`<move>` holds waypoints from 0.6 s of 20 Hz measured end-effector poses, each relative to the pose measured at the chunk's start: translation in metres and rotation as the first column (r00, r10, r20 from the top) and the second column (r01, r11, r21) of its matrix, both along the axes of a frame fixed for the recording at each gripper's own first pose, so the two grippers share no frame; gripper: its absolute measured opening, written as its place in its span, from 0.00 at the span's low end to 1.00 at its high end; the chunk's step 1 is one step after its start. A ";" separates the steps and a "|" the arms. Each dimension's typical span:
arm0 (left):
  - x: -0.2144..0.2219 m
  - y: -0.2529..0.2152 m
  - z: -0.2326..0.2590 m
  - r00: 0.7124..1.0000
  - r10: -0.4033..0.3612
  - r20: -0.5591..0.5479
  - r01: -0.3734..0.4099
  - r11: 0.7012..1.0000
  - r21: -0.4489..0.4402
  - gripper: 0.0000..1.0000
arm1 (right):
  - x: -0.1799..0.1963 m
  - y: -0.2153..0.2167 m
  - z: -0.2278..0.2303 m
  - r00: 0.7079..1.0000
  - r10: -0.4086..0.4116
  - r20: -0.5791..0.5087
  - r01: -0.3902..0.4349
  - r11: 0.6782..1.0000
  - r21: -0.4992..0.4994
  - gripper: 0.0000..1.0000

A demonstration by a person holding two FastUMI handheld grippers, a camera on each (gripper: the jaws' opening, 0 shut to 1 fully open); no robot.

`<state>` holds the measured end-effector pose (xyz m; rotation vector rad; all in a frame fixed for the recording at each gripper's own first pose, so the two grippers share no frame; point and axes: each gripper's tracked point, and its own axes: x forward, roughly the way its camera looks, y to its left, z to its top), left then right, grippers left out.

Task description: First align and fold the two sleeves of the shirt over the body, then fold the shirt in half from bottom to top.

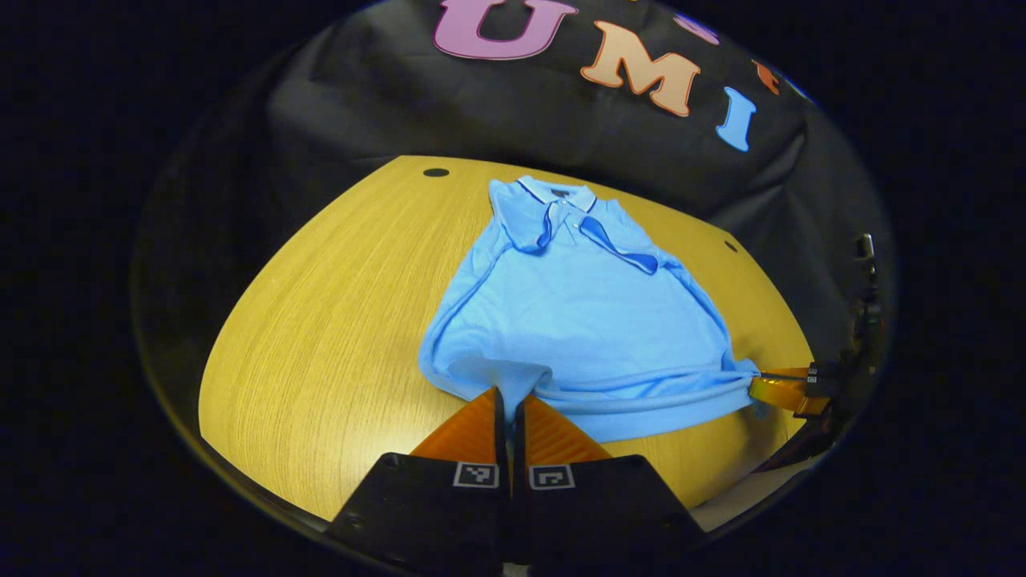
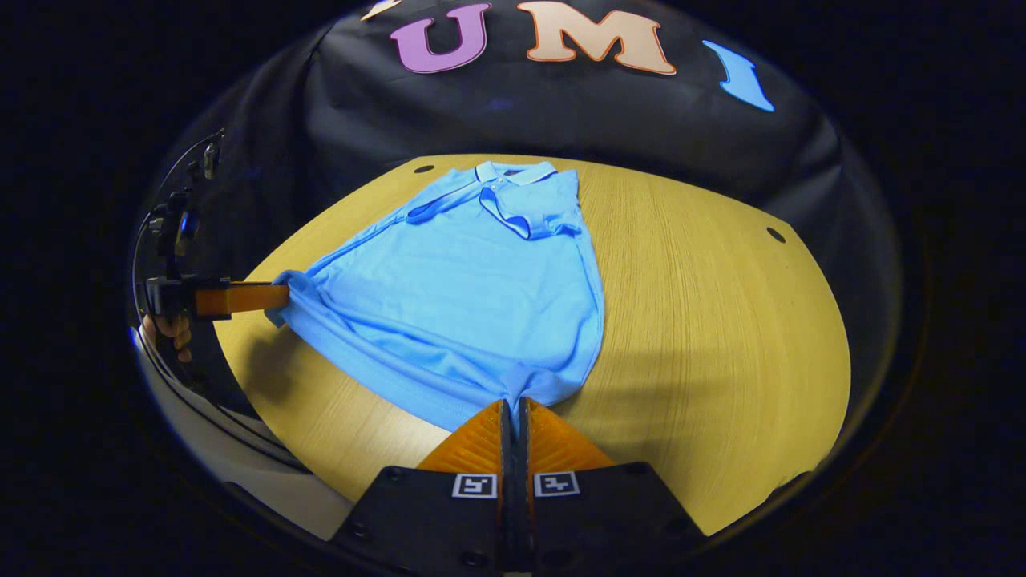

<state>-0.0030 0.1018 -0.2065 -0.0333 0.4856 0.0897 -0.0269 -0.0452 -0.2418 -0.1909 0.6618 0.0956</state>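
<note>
Blue polo shirt (image 1: 577,312) is lying flat on the wooden bench (image 1: 337,320), long axis running near-to-far: collar (image 1: 557,195) pointing at the far wall, hem (image 1: 641,397) facing the near edge. Both sleeves are sitting folded in over the chest, dark trim showing.

Left tool (image 1: 508,401) is gripping the near-left hem corner, jaws closed down with fabric pinched between them. Right tool (image 2: 513,413) is doing the same at the near-right hem corner, jaws nearly touching on the cloth.

From the right gripper view, the left tool is showing at the far side of the hem, a hand (image 2: 167,330) holding it. Hem is bunching slightly at both pinch points, sagging a little between them.
</note>
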 end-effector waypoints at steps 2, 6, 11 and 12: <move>0.016 0.002 0.017 0.999 0.002 0.034 -0.003 1.000 0.002 0.00 | 0.020 0.001 0.013 0.999 -0.001 0.038 0.001 1.000 -0.007 0.03; 0.049 0.005 0.042 0.997 0.000 0.080 0.000 1.000 0.007 0.00 | 0.065 -0.001 0.032 0.996 -0.006 0.093 0.008 1.000 -0.017 0.02; 0.098 0.007 0.070 0.992 -0.004 0.125 0.003 1.000 0.010 0.00 | 0.124 -0.005 0.056 0.988 0.031 0.151 -0.017 0.996 -0.089 0.02; 0.109 0.007 0.077 0.990 -0.009 0.141 0.007 1.000 0.017 0.00 | 0.137 -0.005 0.061 0.986 0.038 0.163 -0.020 0.994 -0.108 0.03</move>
